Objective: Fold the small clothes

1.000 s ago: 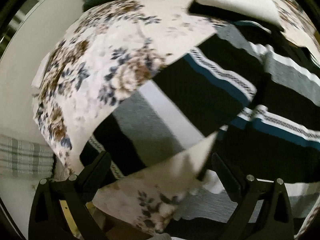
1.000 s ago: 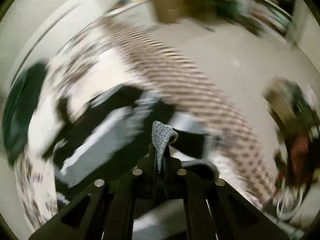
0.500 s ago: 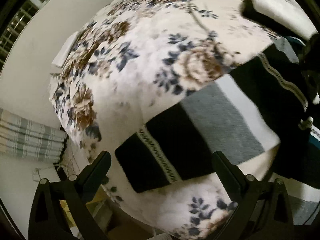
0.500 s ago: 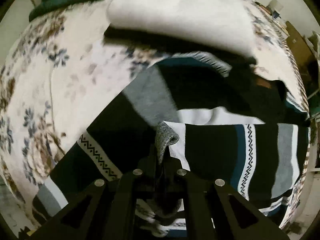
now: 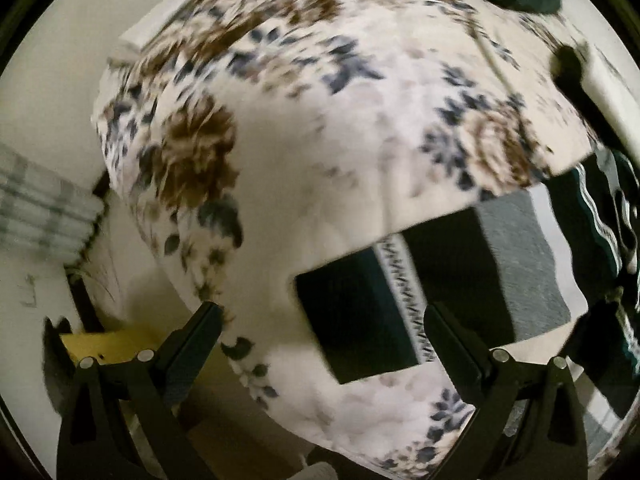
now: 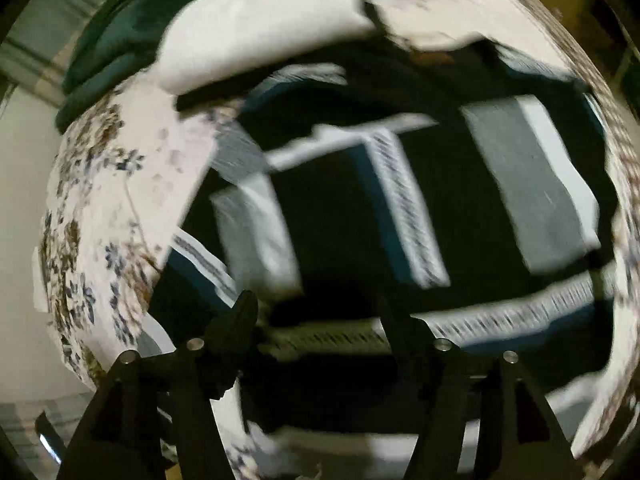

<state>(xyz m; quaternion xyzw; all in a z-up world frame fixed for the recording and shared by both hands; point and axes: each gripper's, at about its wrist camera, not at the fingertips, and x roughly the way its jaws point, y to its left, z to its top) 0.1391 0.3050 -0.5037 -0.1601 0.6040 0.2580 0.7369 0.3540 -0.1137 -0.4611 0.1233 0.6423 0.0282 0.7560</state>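
Right wrist – striped garment (image 6: 340, 216) blurred, folds unclear

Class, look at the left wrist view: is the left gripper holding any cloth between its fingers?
No: the left gripper stands open and empty above the striped garment.

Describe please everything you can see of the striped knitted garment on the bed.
The striped garment looks knitted: wide black bands with grey, white and teal stripes and narrow zigzag-patterned white bands. It lies spread, partly folded over itself, on the floral blanket. A white folded cloth lies at its far edge. The right tool is opening above it, with no cloth between the fingers.
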